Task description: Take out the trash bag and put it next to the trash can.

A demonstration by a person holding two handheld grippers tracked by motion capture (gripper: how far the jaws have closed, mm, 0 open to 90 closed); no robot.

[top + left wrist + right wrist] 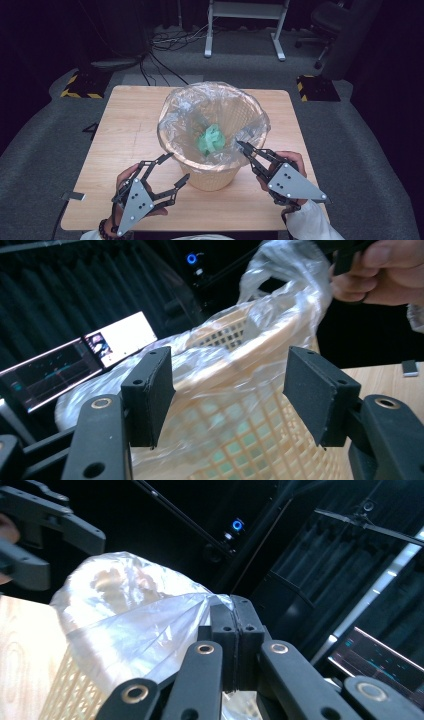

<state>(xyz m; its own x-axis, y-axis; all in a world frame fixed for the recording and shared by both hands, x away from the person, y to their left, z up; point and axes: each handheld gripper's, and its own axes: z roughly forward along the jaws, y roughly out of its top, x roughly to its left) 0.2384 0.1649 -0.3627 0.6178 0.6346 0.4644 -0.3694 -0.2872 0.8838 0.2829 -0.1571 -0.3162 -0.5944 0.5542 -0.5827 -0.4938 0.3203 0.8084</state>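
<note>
A cream lattice wastebasket [212, 175] stands in the middle of the wooden table [125, 120], lined with a clear plastic bag [215, 100]. A crumpled green wad [211, 139] lies inside it. My left gripper [178, 166] is open at the basket's near left side. In the left gripper view its pads [150, 395] stand apart, with the bag-covered rim [235, 365] just beyond them. My right gripper [241, 146] is at the near right rim, shut on the bag. In the right gripper view the jaws [233, 612] pinch a gathered fold of the film [135, 625], which is drawn taut.
Two lit monitors [75, 360] stand off to one side. A small flat object [410, 367] lies on the table. Beyond the table's far edge are floor cables [165, 40], a desk frame [245, 25], an office chair [330, 25] and yellow-black striped blocks [80, 86].
</note>
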